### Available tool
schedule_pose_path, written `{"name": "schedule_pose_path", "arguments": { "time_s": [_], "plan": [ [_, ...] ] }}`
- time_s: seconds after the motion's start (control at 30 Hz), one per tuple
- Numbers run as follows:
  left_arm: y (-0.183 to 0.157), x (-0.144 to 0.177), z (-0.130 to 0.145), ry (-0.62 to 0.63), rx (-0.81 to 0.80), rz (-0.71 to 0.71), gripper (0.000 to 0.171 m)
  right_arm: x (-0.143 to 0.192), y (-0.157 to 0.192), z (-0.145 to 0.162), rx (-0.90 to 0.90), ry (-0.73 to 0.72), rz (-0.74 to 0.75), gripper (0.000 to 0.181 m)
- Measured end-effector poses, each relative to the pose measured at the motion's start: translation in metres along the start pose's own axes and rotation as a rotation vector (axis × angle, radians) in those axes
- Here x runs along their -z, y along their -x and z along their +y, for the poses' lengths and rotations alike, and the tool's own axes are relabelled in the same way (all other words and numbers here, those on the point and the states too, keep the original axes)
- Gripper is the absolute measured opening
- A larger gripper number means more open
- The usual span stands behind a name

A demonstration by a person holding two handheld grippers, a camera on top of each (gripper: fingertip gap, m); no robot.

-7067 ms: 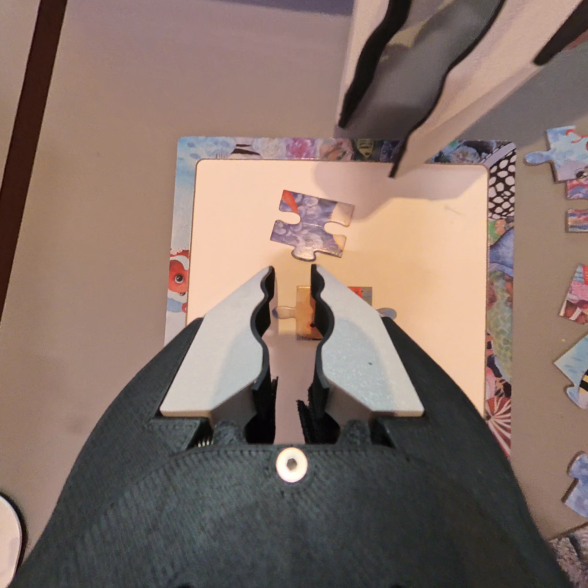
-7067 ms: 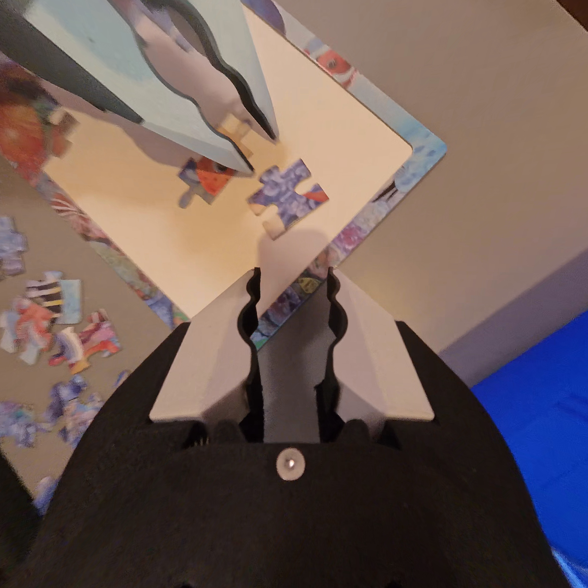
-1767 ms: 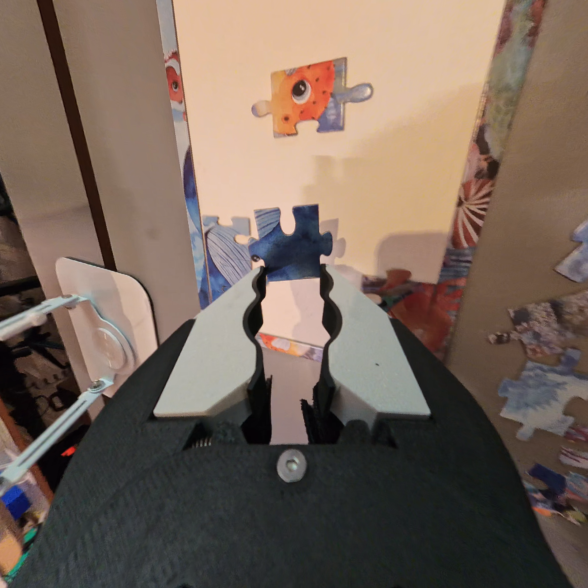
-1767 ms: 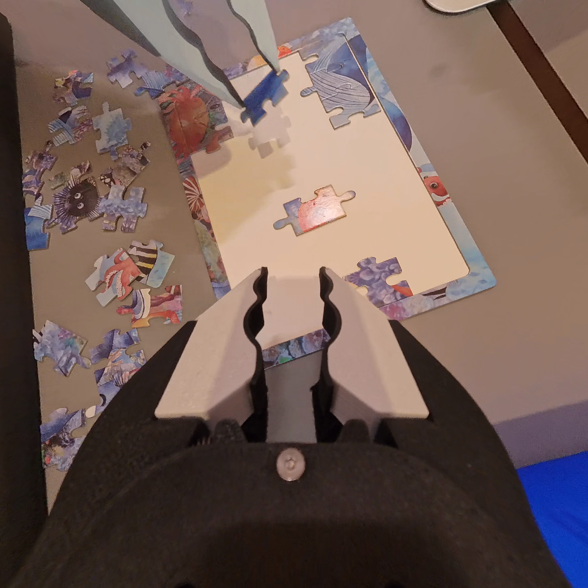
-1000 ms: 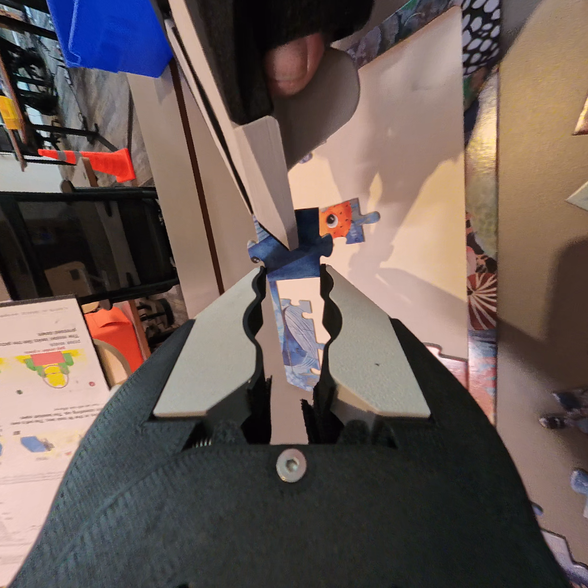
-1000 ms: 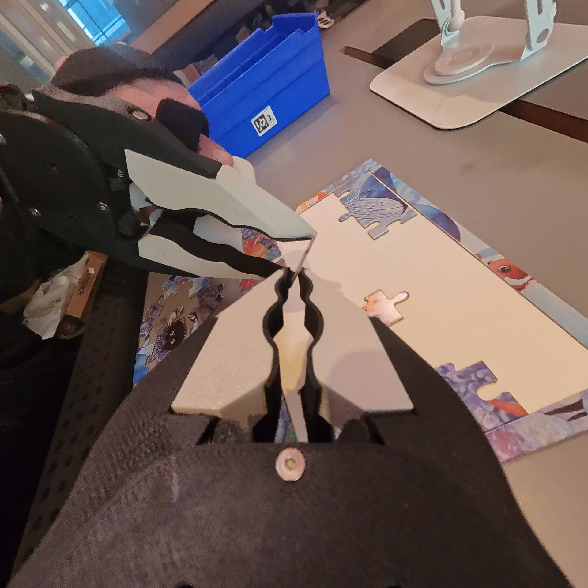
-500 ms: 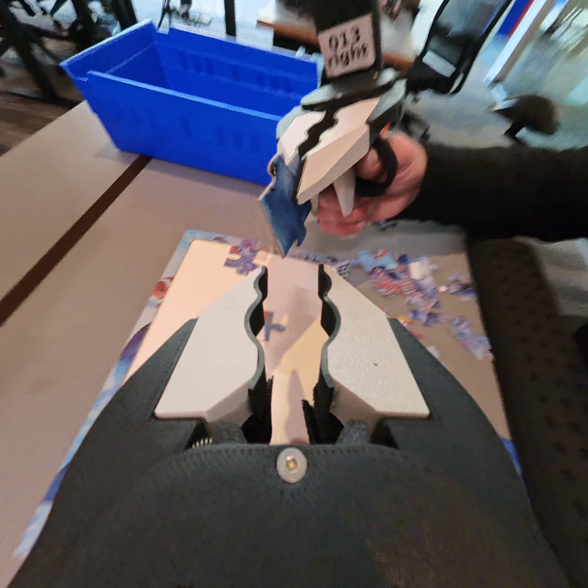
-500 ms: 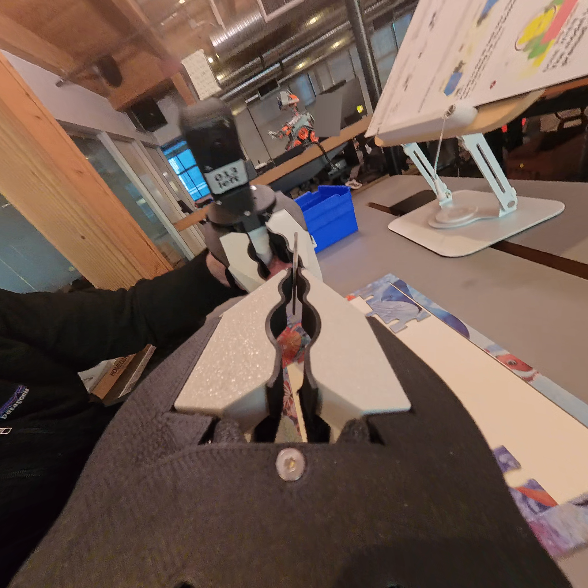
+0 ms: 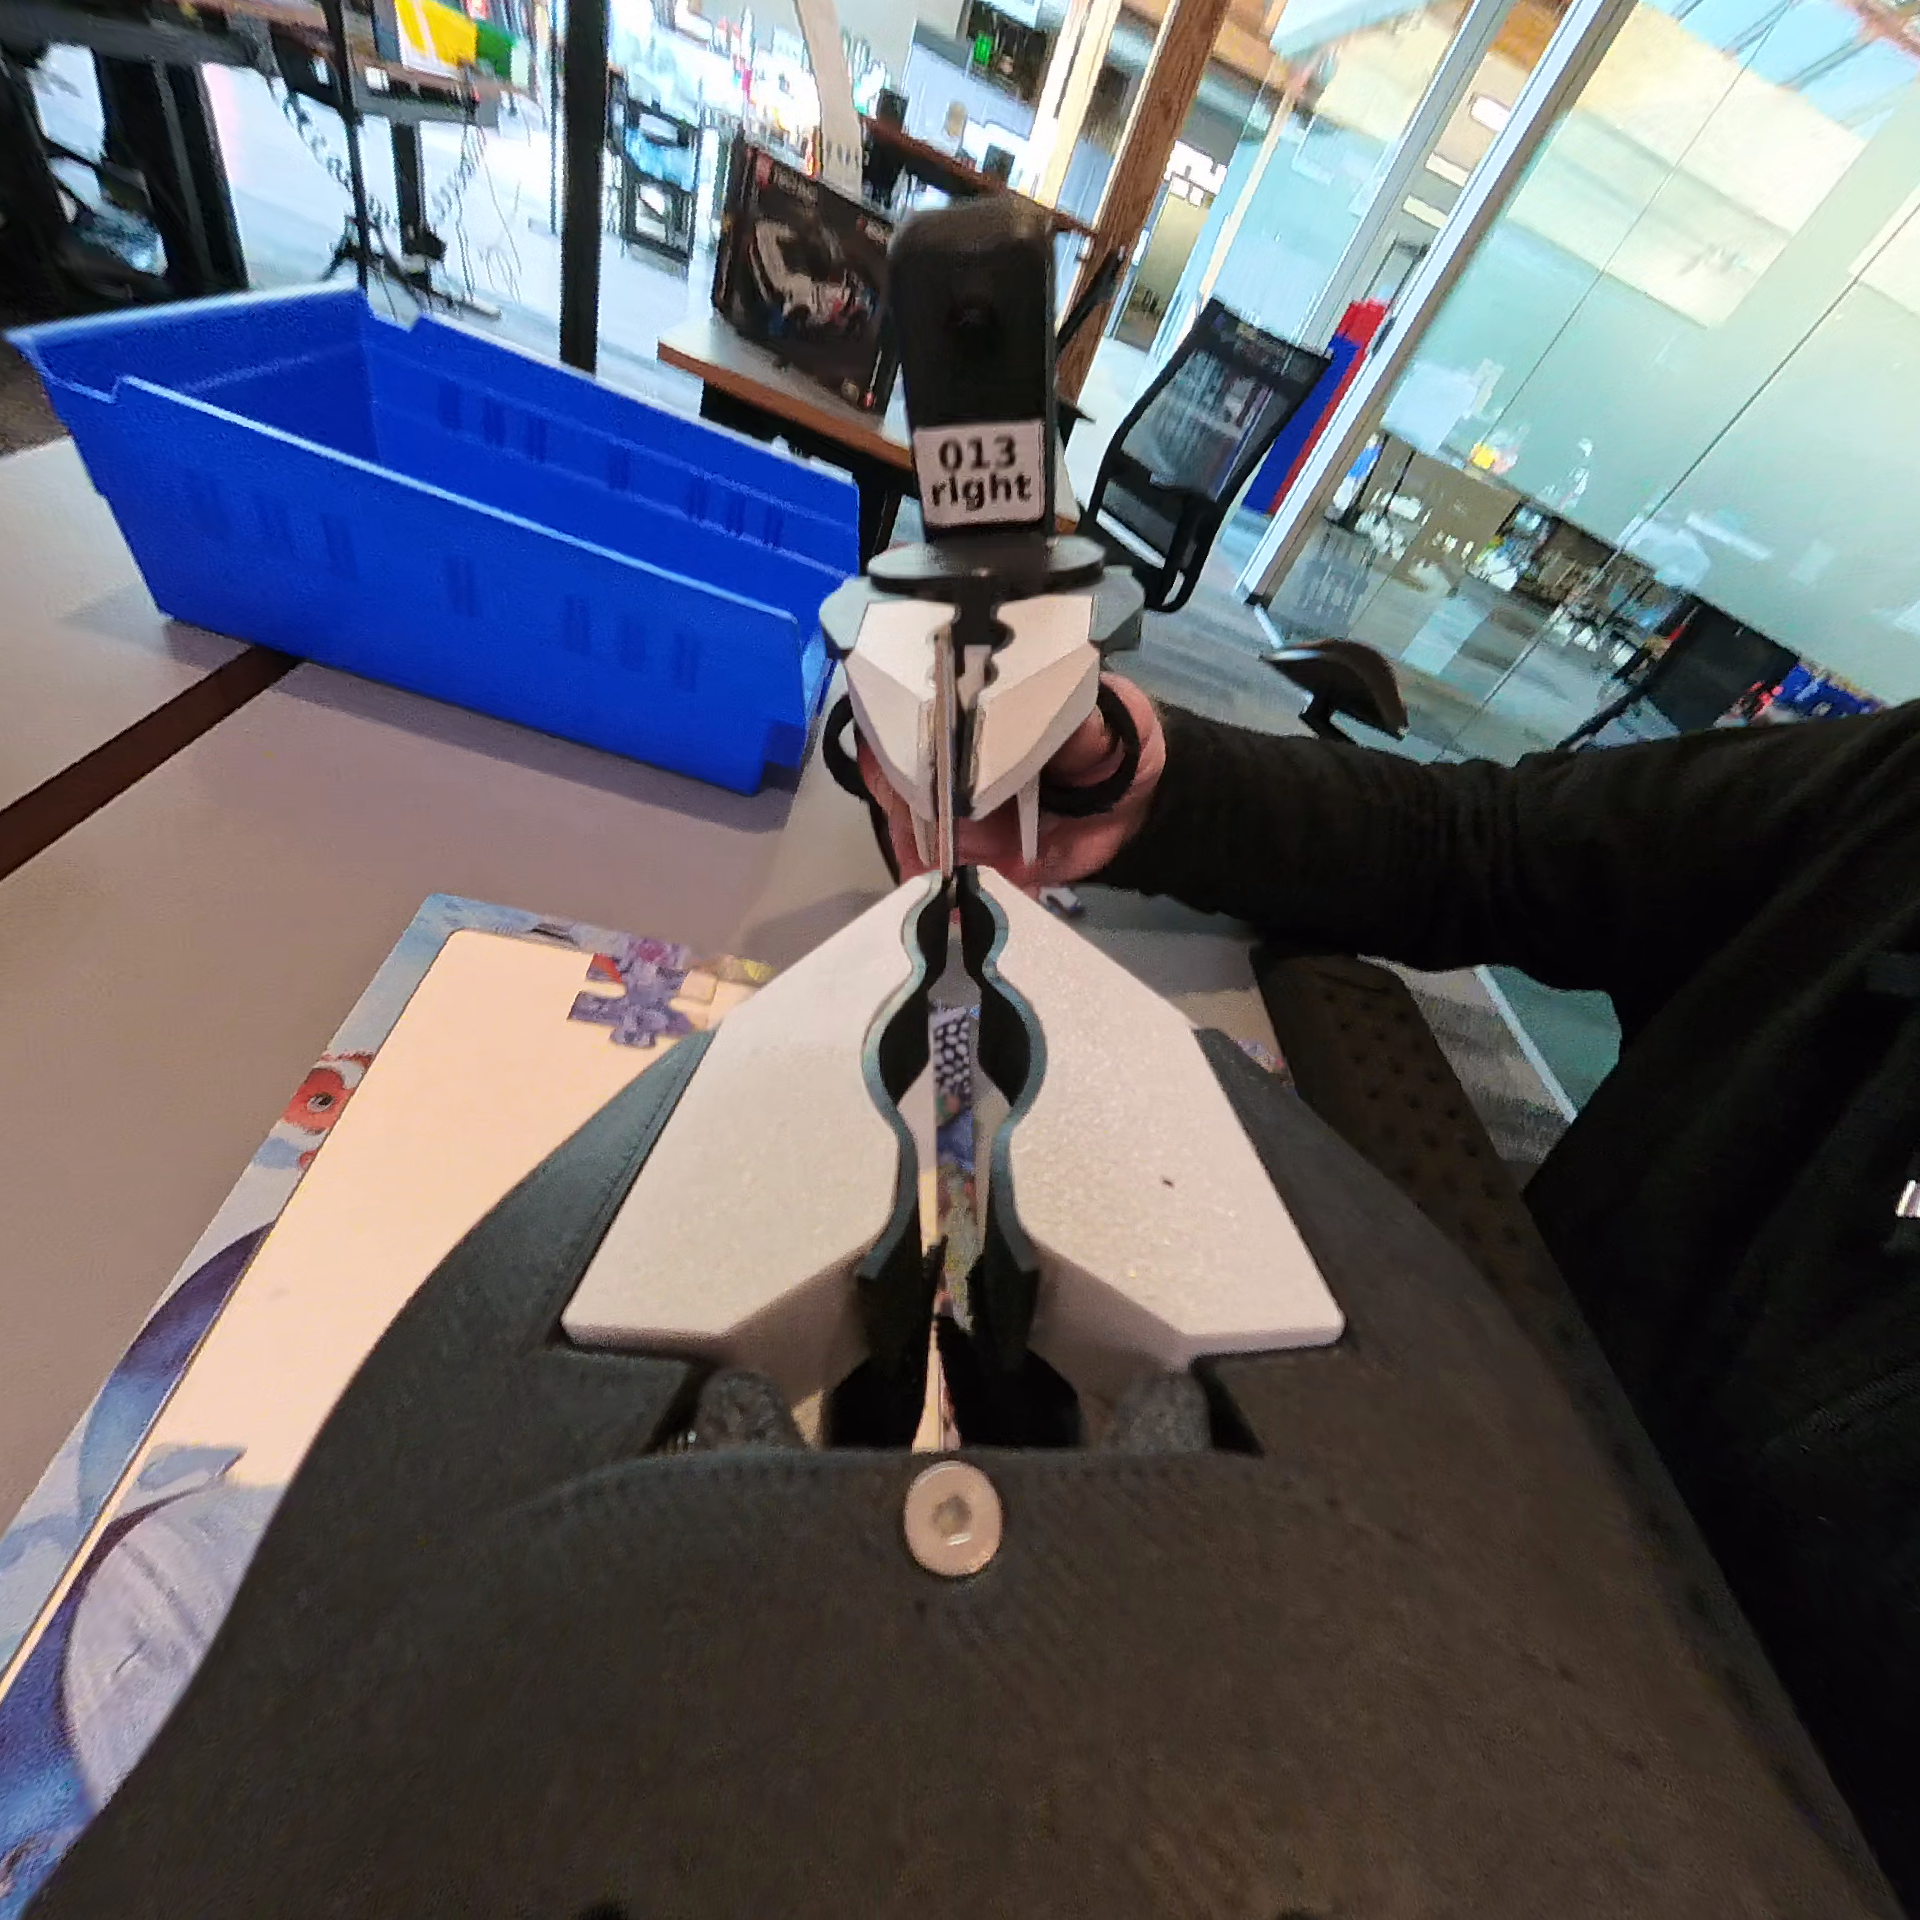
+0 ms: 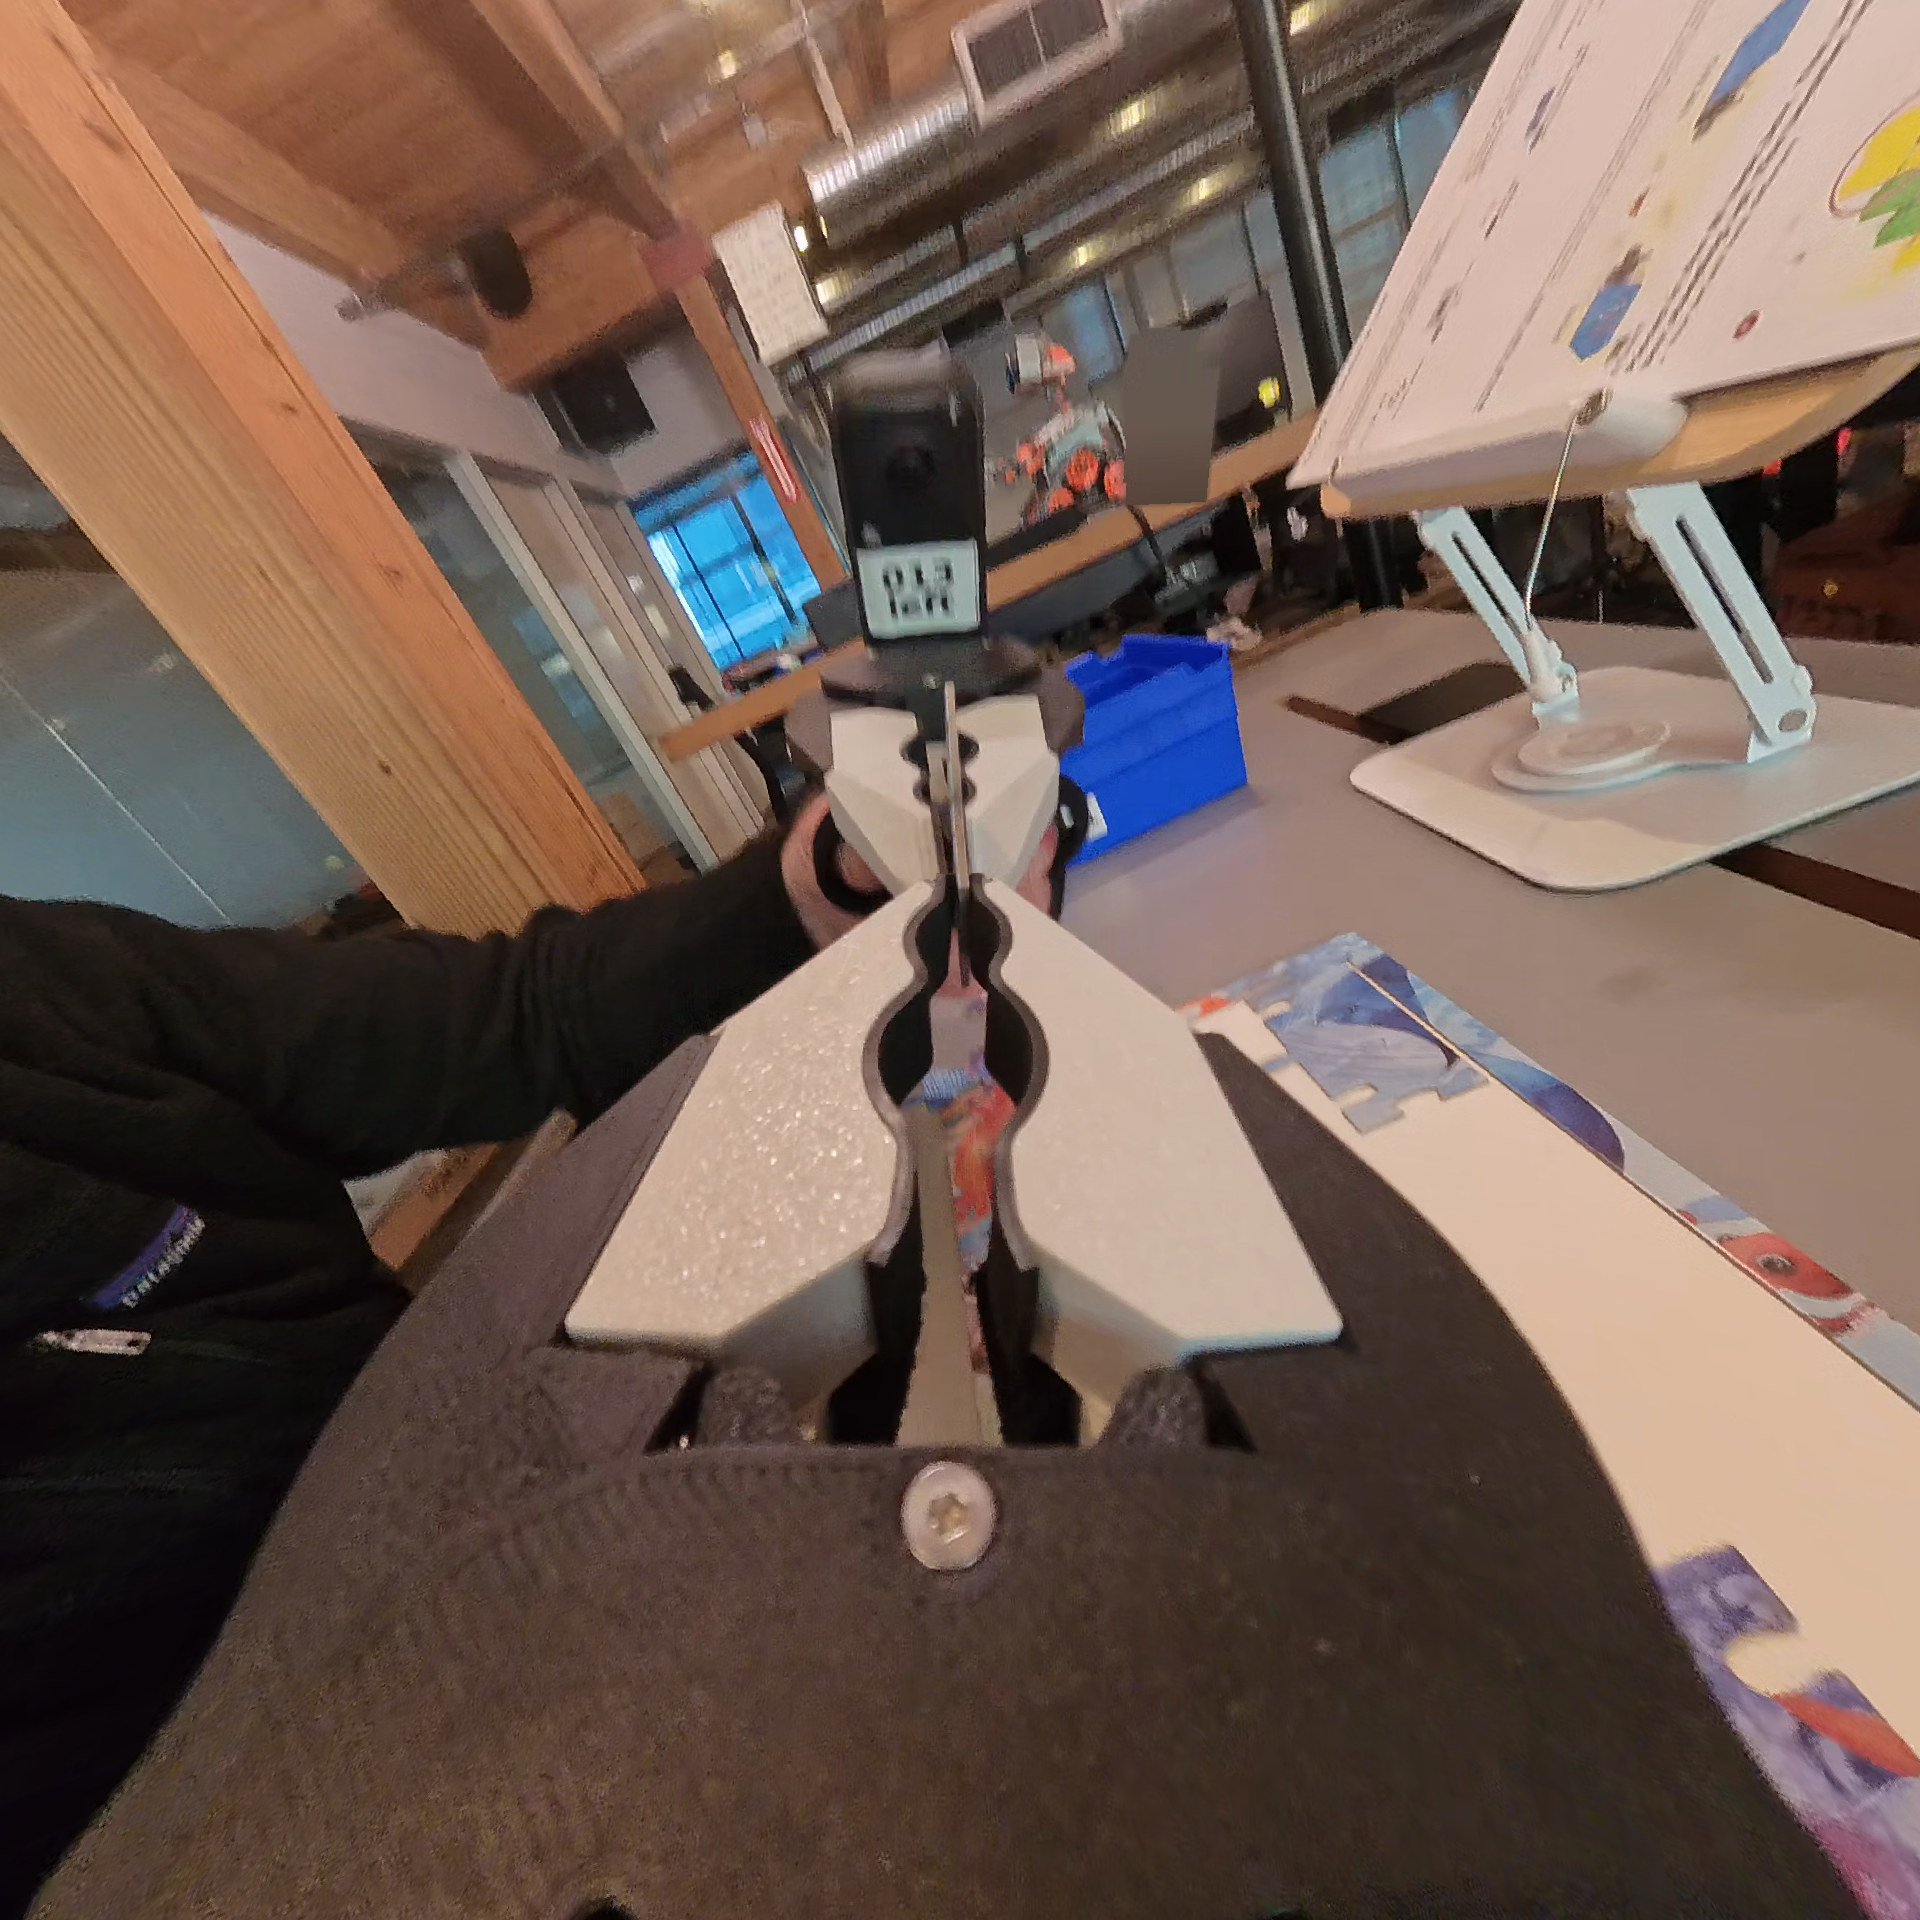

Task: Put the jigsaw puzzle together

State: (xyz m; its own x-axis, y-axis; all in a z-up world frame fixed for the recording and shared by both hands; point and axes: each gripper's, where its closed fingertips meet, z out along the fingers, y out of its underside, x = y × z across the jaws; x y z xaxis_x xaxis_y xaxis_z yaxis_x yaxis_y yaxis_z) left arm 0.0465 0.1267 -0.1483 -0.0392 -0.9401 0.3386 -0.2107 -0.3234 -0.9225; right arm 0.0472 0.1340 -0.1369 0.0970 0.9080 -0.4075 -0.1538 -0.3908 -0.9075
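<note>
Left wrist view: the left gripper (image 9: 948, 883) has its 2 pale fingers pinched nearly together at the tips on the lower edge of a thin puzzle piece (image 9: 943, 758), seen edge-on and upright. Directly beyond, the right gripper (image 9: 951, 831) faces the camera, its fingers also closed on that piece, a hand (image 9: 1101, 790) in a black sleeve behind it. Below both lies the puzzle board (image 9: 447, 1091) on the grey table (image 9: 260, 821), its pale centre mostly bare, with a purple piece (image 9: 634, 997) seated at the board's far edge. A blue bin (image 9: 436, 540) stands beyond the board.

Right wrist view: the right gripper (image 10: 954, 883) is clamped narrow on the same piece (image 10: 951, 790), which rises edge-on above the board's near-left side. The left gripper (image 10: 945, 831) faces it, gripping the piece too. A whale piece (image 10: 1340, 1049) sits at the board's (image 10: 1558, 1299) far corner; a white stand (image 10: 1621, 769) rests on the table beyond the board.
</note>
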Motion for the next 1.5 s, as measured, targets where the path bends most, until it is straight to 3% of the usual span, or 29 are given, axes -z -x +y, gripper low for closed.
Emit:
{"name": "schedule_pose_path", "arguments": {
  "time_s": [0.1, 0.2, 0.33, 0.47, 0.53, 0.63, 0.73, 1.07, 1.17, 1.3, 1.4, 1.5],
  "plan": [
    [0.003, 0.010, 0.004, 0.101, 0.013, -0.011, 0.000, 0.004, -0.006, 0.003, 0.106, 0.081, 0.074, 0.006],
    [0.007, 0.020, 0.015, 0.247, 0.025, -0.034, 0.000, 0.007, -0.009, 0.003, 0.276, 0.176, 0.175, 0.023],
    [0.012, 0.031, 0.028, 0.426, 0.056, -0.060, 0.000, 0.011, -0.014, 0.012, 0.705, 0.421, 0.363, 0.038],
    [0.009, 0.036, 0.032, 0.561, 0.081, -0.051, 0.000, 0.002, -0.015, 0.016, 1.046, 0.591, 0.494, 0.066],
    [0.006, 0.036, 0.032, 0.610, 0.077, -0.047, 0.000, -0.007, -0.016, 0.018, 1.160, 0.638, 0.527, 0.072],
    [0.002, 0.034, 0.033, 0.667, 0.078, -0.038, 0.000, -0.019, -0.022, 0.026, 1.257, 0.715, 0.515, 0.066],
    [-0.001, 0.034, 0.033, 0.679, 0.081, -0.025, 0.001, -0.025, -0.028, 0.034, 1.250, 0.749, 0.486, 0.039],
    [0.014, 0.037, 0.030, 0.574, 0.133, -0.027, 0.005, -0.024, -0.036, 0.037, 1.079, 0.716, 0.451, 0.036],
    [0.029, 0.051, 0.024, 0.512, 0.135, -0.119, 0.020, -0.022, -0.047, 0.039, 1.008, 0.737, 0.483, 0.036],
    [0.057, 0.083, 0.030, 0.473, 0.094, -0.336, 0.014, -0.022, -0.070, 0.054, 0.830, 0.803, 0.505, 0.036],
    [0.083, 0.110, 0.050, 0.511, 0.062, -0.511, 0.011, -0.024, -0.088, 0.073, 0.686, 0.885, 0.511, 0.035],
    [0.102, 0.127, 0.071, 0.544, 0.083, -0.594, 0.015, -0.028, -0.101, 0.091, 0.557, 0.954, 0.509, 0.035]
  ]
}}
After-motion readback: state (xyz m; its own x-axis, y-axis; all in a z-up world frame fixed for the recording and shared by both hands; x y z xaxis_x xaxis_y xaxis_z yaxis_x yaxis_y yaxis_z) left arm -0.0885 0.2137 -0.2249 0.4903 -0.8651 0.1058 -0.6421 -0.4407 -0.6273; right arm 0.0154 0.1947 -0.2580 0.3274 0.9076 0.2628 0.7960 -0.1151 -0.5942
